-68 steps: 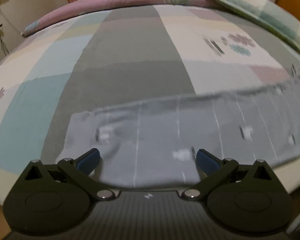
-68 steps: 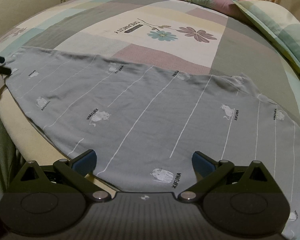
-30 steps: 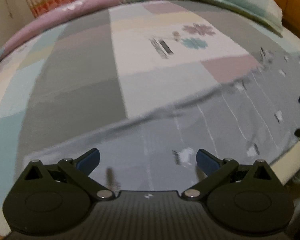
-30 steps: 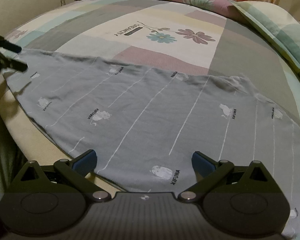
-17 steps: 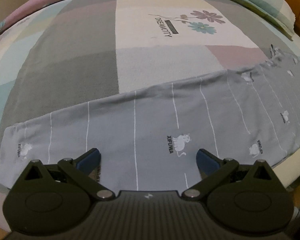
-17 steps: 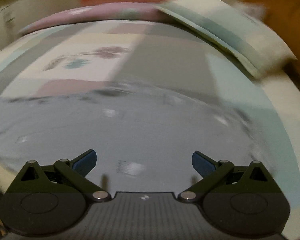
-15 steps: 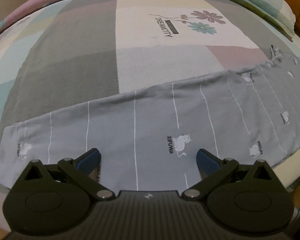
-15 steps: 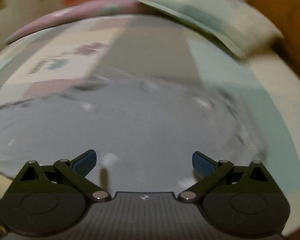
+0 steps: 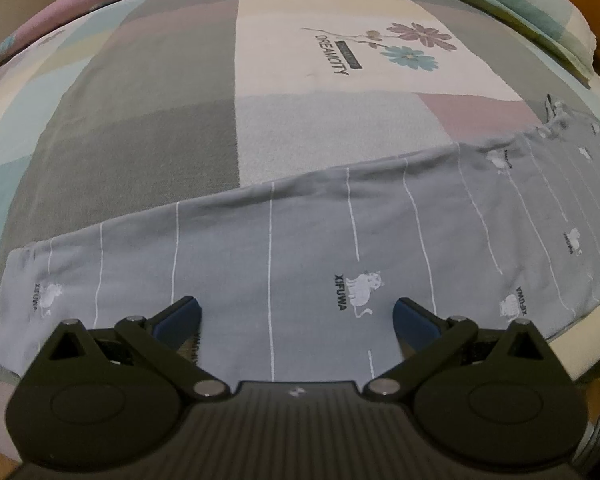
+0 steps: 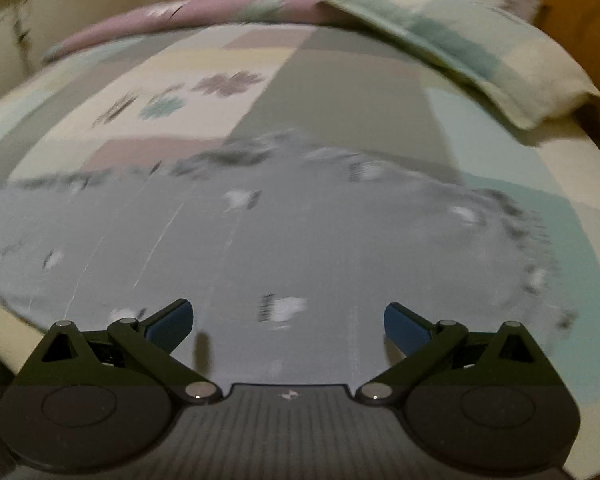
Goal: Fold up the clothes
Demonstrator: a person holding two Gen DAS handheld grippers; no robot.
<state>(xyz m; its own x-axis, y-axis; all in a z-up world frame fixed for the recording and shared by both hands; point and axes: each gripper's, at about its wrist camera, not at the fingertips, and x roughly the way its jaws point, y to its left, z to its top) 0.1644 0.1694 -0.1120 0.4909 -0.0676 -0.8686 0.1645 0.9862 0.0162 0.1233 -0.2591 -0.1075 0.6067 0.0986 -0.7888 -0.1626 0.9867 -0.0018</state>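
We see one long grey cotton garment with thin white stripes and small white cat prints (image 9: 340, 248), spread flat along the near edge of a bed covered by a patchwork sheet of grey, cream, pink and teal blocks (image 9: 148, 128). In the left wrist view the garment runs from 8 o'clock to 3 o'clock; its narrow end lies at 8 o'clock, just inside the mattress edge, and its near hem reaches the cream mattress border at 4 o'clock. Beyond its far hem, toward 12 o'clock, the sheet lies bare and flat, with two printed flowers (image 9: 414, 46) on a cream block.

Our left gripper (image 9: 296, 316) hovers low over the garment, its two blue-tipped fingers spread wide and holding nothing.

The right wrist view is blurred. Our right gripper (image 10: 288, 320) also stands wide apart and empty over the garment's broader end (image 10: 300, 248), whose ragged-looking edge curves toward 3 o'clock. One pale green and cream checked pillow (image 10: 460, 40) lies at 1 o'clock, well apart from the garment.
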